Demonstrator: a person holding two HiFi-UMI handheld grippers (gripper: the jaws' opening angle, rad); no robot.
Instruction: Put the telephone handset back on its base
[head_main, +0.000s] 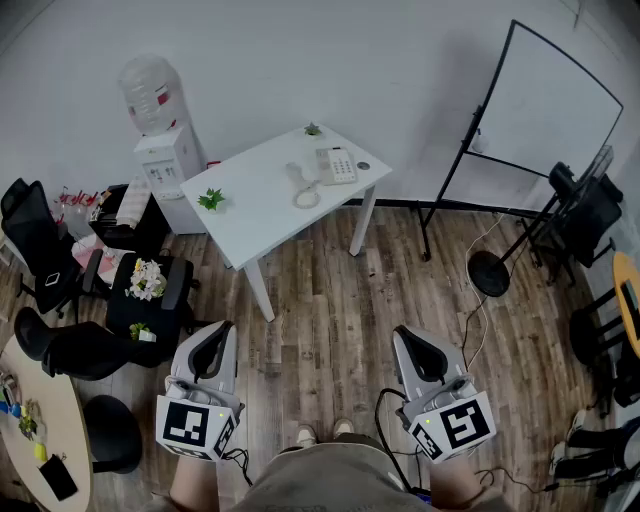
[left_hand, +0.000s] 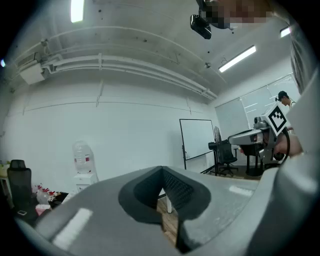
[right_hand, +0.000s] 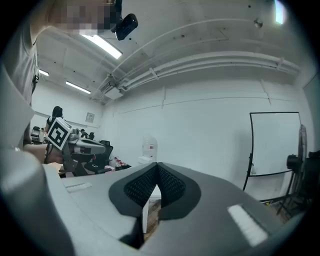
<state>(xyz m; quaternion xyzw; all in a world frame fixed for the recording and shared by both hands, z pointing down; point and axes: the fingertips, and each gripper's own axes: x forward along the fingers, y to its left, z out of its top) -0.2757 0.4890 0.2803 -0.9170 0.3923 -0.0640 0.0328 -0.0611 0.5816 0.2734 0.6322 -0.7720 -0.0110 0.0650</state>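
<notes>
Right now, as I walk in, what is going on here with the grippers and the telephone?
A person stands holding the left gripper and the right gripper low and level, both with jaws together and nothing between them. The white table is some way ahead. On it the handset lies off the telephone base, just left of it in the head view. Neither gripper is near the handset, so putting it back is not yet begun.

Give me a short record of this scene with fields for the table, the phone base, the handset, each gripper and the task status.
table: white, across the wood floor from the person
phone base: on the table
handset: off the base, lying on the table beside it
left gripper: shut, empty, far from the table
right gripper: shut, empty, far from the table
task status: handset not yet picked up
</notes>
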